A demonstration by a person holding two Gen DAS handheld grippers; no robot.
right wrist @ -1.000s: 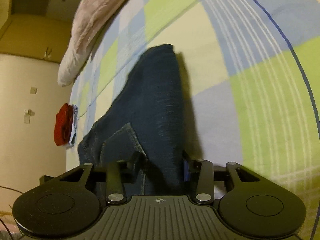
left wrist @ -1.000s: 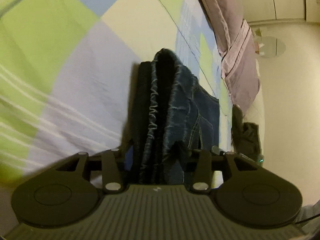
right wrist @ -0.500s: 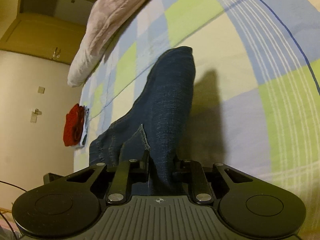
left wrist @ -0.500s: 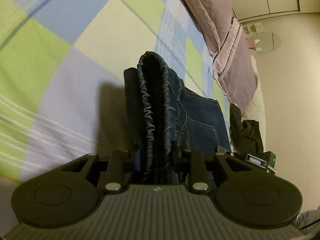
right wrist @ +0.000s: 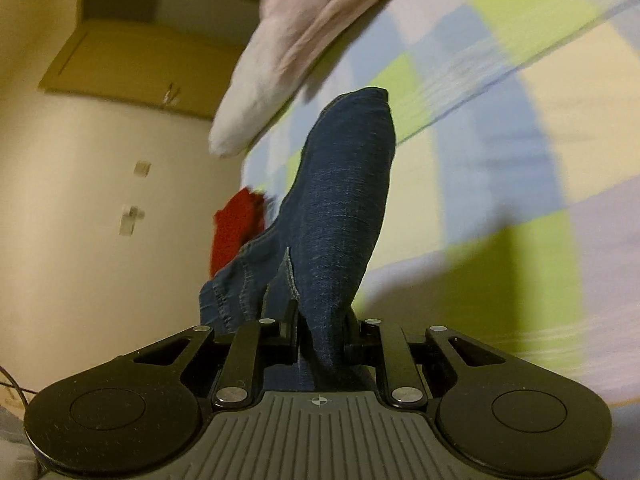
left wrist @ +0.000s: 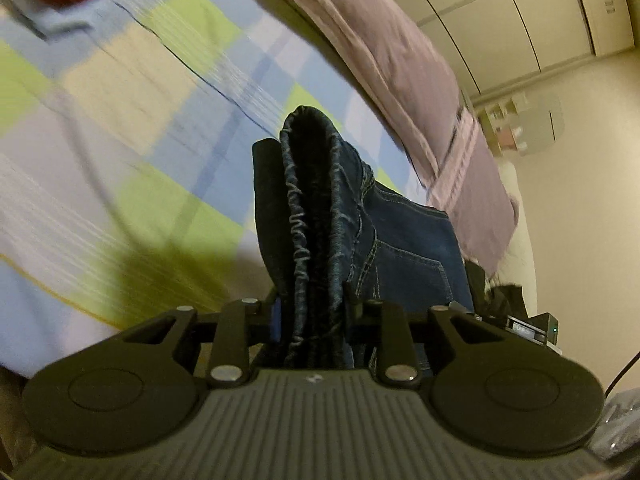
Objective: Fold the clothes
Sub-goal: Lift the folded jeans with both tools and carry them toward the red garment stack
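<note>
A folded pair of dark blue jeans [left wrist: 320, 200] hangs in the air above the checkered bed sheet [left wrist: 120, 140]. My left gripper [left wrist: 314, 312] is shut on its stacked edge with the puckered seam, the pads pressing the layers from both sides. In the right wrist view the same jeans [right wrist: 344, 208] stand up between the fingers as a smooth denim fold. My right gripper [right wrist: 322, 332] is shut on that fold. The fingertips of both grippers are hidden by the cloth.
A mauve quilt [left wrist: 400, 60] lies along the far side of the bed, also seen as a pale quilt [right wrist: 304, 32]. A red garment [right wrist: 234, 232] sits at the bed's edge. Dark clothing [left wrist: 500, 296] lies right of the jeans. Walls and cupboards stand beyond.
Both grippers closed on the jeans and lifted them off the sheet. The bed has dropped away and the shadows have moved off the cloth.
</note>
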